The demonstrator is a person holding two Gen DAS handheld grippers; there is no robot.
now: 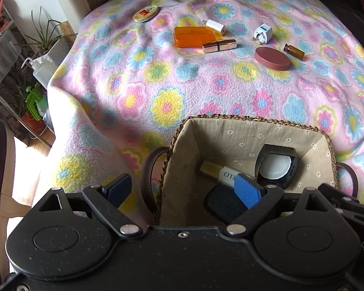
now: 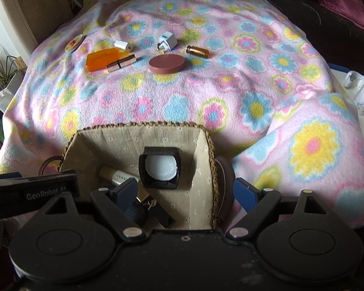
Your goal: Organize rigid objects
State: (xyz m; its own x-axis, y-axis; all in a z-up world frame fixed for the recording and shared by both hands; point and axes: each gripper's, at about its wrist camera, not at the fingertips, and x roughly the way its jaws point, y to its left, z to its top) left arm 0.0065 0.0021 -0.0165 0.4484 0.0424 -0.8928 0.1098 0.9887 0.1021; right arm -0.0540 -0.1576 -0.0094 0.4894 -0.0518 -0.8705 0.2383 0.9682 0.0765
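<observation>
Flowered blanket covers the surface; lined basket sits at its near edge, already holding a black compact and a gold-capped tube. Both grippers hang over it, left gripper and right gripper, jaws spread, nothing between them. Loose items lie well beyond the basket. Lipstick lies crosswise, nearer the left hand; round brown lid sits straight ahead of the right.

On the flowered blanket lie seven loose things: one round tin, one orange soap bar, one white charger, one plug adapter, one lipstick, one brown disc and one amber vial. One basket stands at the near edge, with one black compact, one gold-capped tube and one dark brush inside.
</observation>
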